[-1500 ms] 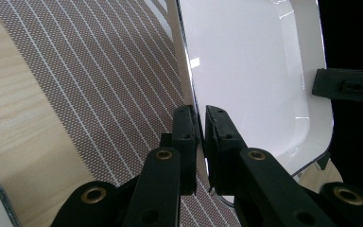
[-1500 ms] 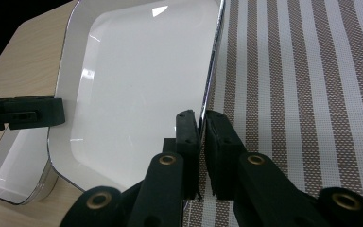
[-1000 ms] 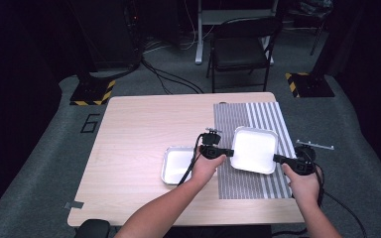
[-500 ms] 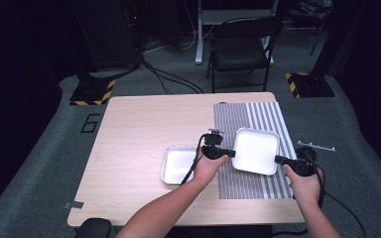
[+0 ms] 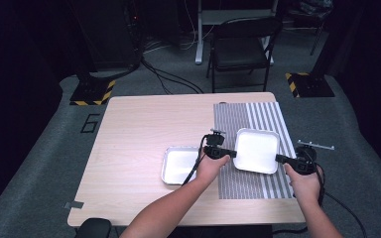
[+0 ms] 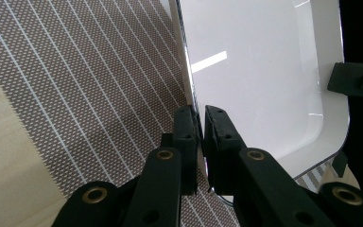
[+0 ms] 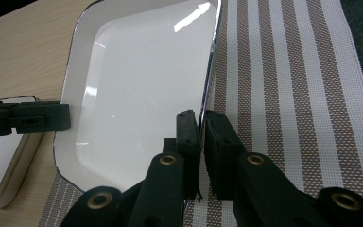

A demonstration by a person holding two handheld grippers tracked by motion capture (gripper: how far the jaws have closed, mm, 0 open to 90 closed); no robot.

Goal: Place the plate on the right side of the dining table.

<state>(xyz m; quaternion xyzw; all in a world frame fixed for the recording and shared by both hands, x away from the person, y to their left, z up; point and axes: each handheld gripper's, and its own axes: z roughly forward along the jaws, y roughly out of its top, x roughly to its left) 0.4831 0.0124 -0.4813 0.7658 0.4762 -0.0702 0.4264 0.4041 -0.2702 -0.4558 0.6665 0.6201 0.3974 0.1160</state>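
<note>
white square tray sits over the striped placemat on the right half of the wooden table, held from both sides. left gripper clamps the tray's rim at its 9 o'clock edge – in the left gripper view the jaws are pinched narrow with the thin rim between the pads. right gripper bites the opposite rim at about 4 o'clock – in the right gripper view the jaws are nearly shut on the tray edge, placemat stripes running off toward 1 o'clock. the tray looks slightly tilted in the high view; cannot tell if it is off the mat or touching. second white tray lies flat on bare wood just beside the placemat's left edge, at 8 o'clock from the held tray, partly under the left hand. right hand at the table's 5 o'clock corner. a black chair stands past the table at 12 o'clock.
</note>
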